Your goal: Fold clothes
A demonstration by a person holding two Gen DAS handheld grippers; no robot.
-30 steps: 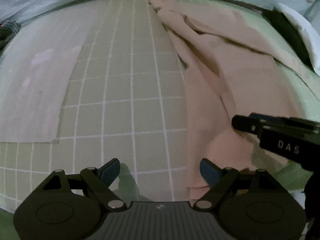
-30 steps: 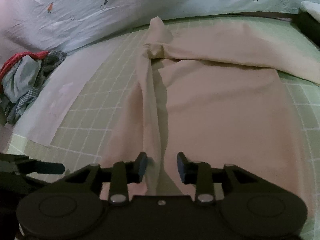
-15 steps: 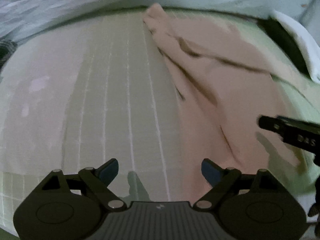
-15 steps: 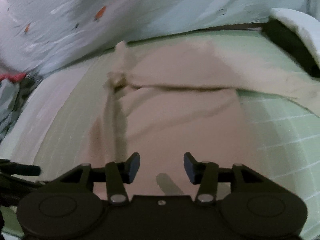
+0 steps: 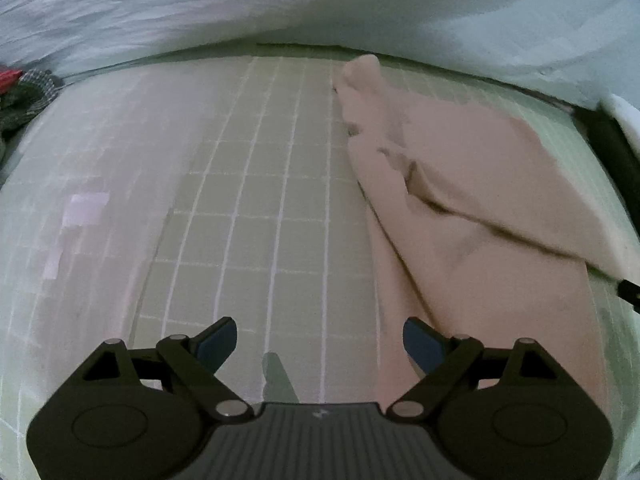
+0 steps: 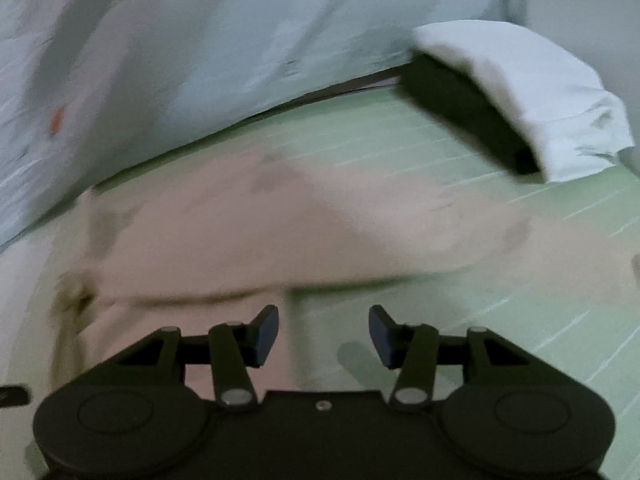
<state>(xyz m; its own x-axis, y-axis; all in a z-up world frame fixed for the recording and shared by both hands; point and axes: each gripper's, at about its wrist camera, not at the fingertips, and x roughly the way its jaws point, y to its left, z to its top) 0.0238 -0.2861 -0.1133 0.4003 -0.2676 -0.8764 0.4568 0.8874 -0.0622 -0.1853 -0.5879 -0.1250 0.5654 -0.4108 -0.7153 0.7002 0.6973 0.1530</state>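
Both grippers' fingers spread wide, holding nothing.

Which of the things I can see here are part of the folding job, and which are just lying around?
Part of the job:
- pink garment, spread on the green checked mat
- left gripper and right gripper, both with jaws open and empty

Just lying around:
- white pillow
- clothes pile
- carrot-print sheet
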